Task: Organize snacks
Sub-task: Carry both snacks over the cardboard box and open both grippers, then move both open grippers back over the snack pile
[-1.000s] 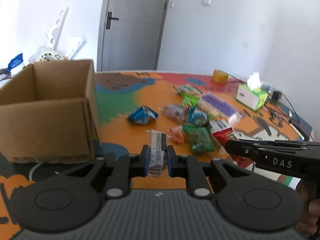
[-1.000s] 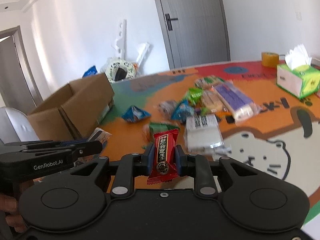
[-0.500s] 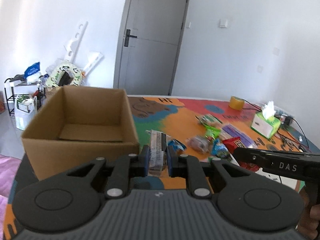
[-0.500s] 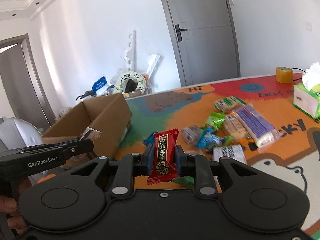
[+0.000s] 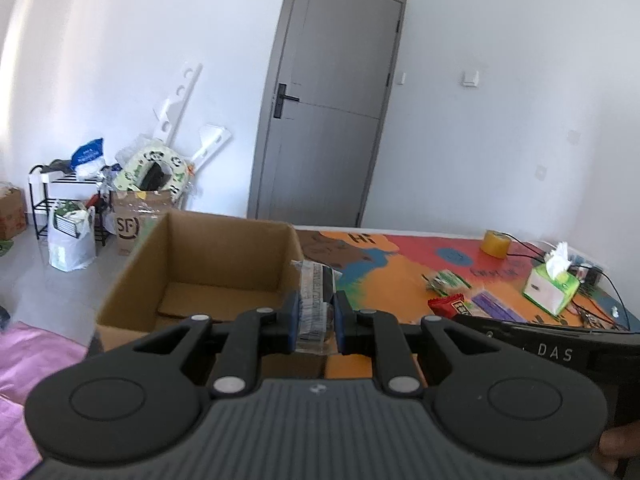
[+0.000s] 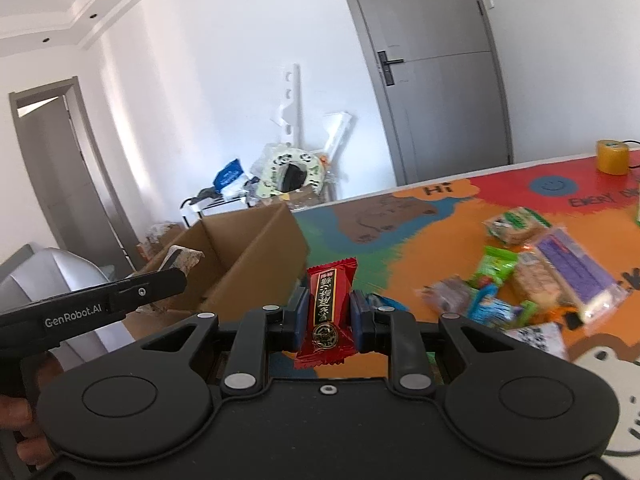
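My left tongs (image 5: 316, 316) squeeze a clear snack pack (image 5: 314, 300) with pale writing on it, and it stands up tall between the blue pads (image 5: 291, 316). It hangs in the air just by the near right corner of the open cardboard box (image 5: 224, 256). My right tongs (image 6: 331, 316) squeeze a red candy pack (image 6: 329, 308), and it stands up too, above the tabletop (image 6: 400, 248) and near the box's side. More snacks (image 6: 532, 276) lie in a messy pile on the colorful tabletop, well apart from the box. A yellow tape roll (image 6: 611, 156) sits at the far edge. From the left view, a green tissue box (image 5: 551, 286) sits on the right side. A grey door (image 5: 328, 120) is behind it all.
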Motion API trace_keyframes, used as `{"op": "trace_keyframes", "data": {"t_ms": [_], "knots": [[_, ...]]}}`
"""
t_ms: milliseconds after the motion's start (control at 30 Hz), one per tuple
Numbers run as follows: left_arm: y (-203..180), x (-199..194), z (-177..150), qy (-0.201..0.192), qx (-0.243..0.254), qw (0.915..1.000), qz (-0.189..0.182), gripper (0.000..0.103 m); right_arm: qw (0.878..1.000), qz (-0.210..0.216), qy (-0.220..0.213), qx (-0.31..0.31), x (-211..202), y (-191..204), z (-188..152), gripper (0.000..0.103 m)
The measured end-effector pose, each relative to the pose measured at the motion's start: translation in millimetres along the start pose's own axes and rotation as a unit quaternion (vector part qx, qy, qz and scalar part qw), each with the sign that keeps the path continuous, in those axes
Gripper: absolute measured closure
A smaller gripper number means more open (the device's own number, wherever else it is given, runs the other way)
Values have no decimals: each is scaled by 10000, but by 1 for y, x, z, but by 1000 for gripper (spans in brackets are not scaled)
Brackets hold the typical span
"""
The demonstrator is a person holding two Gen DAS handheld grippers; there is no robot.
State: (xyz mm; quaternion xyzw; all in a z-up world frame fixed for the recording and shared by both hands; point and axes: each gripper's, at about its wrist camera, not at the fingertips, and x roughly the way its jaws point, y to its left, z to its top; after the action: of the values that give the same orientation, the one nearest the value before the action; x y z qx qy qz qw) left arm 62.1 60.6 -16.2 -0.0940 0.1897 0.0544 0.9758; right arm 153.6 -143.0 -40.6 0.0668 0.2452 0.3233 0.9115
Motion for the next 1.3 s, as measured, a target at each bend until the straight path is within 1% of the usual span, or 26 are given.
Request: {"op": "trace_keyframes", "data": {"t_ms": [167,333,433,467,500,600,733,767,800,833,867,900,933,967,1033,1100,1133,1200,1267,1300], "knots": [[14,7,10,-37,-47,9998,213,86,9999,158,-8,-47,10,11,8,80],[34,22,14,79,-227,9987,450,86,9994,323,5,-136,21,27,13,80],[45,26,16,173,-425,9971,608,83,9990,416,4,-186,28,36,18,80],[49,25,16,174,-493,9965,657,82,9988,452,3,-211,30,39,19,80],[52,23,17,156,-549,9961,678,78,9985,487,-2,-235,32,43,21,80],[58,16,17,80,-609,9954,731,71,9977,606,-12,-299,39,52,26,80],[65,6,17,55,-749,9942,776,65,9963,796,-16,-319,50,63,31,80],[67,4,17,40,-784,9938,787,60,9957,862,-26,-335,51,67,32,80],[66,1,17,14,-813,9933,819,54,9950,935,-23,-344,53,69,33,77],[68,1,17,-4,-831,9929,849,51,9946,976,-25,-345,55,71,33,76],[68,-1,17,-6,-840,9925,884,48,9946,969,-55,-356,55,72,34,65],[69,1,17,7,-851,9924,892,46,9951,919,-79,-357,55,72,34,50],[69,1,17,25,-857,9924,878,45,9958,850,-120,-332,52,71,32,45],[69,1,17,40,-857,9926,858,42,9962,808,-134,-296,50,68,31,42],[68,0,17,46,-850,9927,858,35,9967,774,-66,-238,45,62,29,43],[64,-2,15,26,-841,9921,926,25,9977,661,-20,-175,38,55,26,42],[63,-2,15,20,-840,9918,967,23,9980,613,-22,-175,35,53,24,41],[58,-2,15,-4,-836,9916,988,20,9985,528,-51,-158,25,48,21,33],[52,-1,14,11,-807,9925,922,18,9990,446,-39,-96,18,41,17,29],[49,-1,13,29,-783,9931,873,17,9991,408,-22,-75,15,37,15,29]]}}
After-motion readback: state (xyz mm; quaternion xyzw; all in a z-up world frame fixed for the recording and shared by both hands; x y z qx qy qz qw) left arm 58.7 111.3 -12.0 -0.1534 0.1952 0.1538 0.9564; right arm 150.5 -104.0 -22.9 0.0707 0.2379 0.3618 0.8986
